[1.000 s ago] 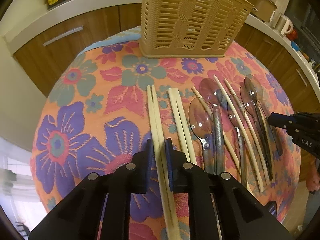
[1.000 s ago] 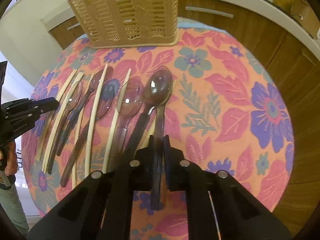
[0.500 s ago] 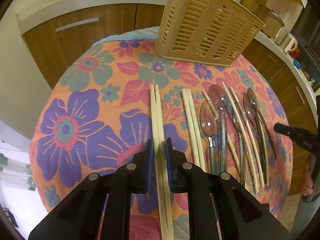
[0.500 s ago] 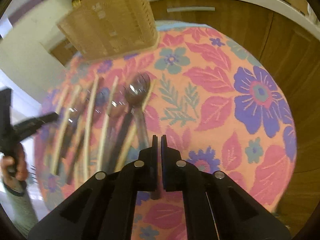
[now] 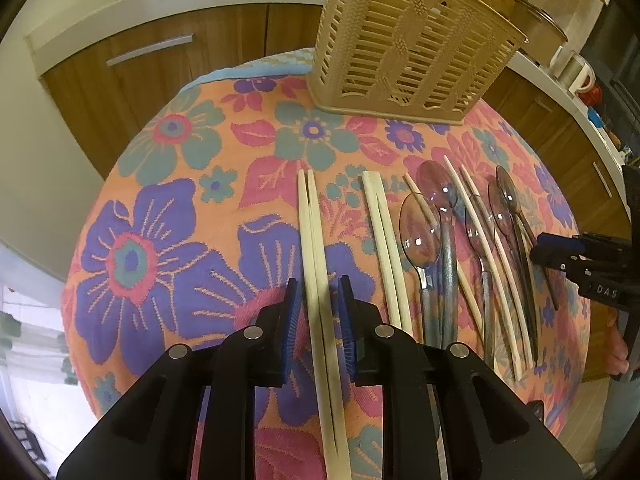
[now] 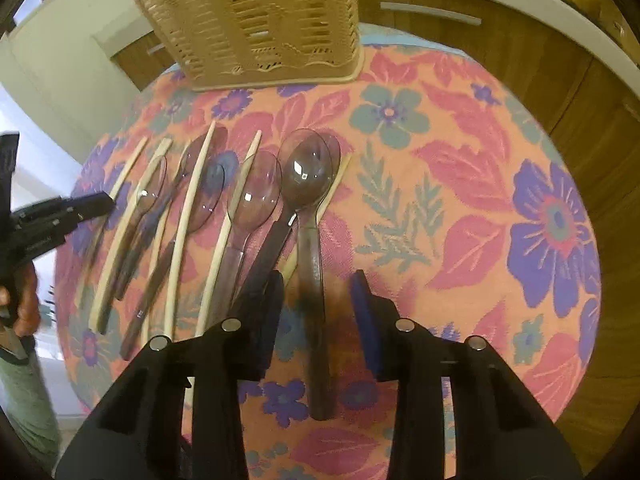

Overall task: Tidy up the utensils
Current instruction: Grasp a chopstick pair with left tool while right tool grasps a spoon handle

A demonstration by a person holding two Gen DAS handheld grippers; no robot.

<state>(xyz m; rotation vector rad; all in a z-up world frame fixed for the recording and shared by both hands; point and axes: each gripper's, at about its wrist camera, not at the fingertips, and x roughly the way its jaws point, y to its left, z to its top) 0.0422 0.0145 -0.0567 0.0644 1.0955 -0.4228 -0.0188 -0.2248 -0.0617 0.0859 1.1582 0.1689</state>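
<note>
Kitchen w/ wood cabinets [image 5: 168, 60] behind; my round worktop [image 5: 168, 184] wears a floral cloth. Basket [image 5: 404, 40] stands at 12 o'clock on the far edge, slatted, beige.

Left tongs [image 5: 318, 300]: jaws opening, a chopstick pair [image 5: 314, 248] runs btwn the pads, lying flat on the cloth, gaps both sides, so no grip. 2nd pair [image 5: 384, 236] just beside at 3 o'clock, then a row of clear spoons [image 5: 420, 232] mixed w/ single chopsticks out toward 3.

Right tongs [image 6: 318, 296]: jaws opening too, wide gap. Dark spoon [image 6: 308, 184] lies w/ its handle btwn the pads, bowl toward 12, touching neither pad that I can see. Rest of the spoons & sticks fan out from 9 to 11 o'clock, some overlapping. My left tongs show at 9 in the right wrist view, hand [image 6: 26, 308] under them.
</note>
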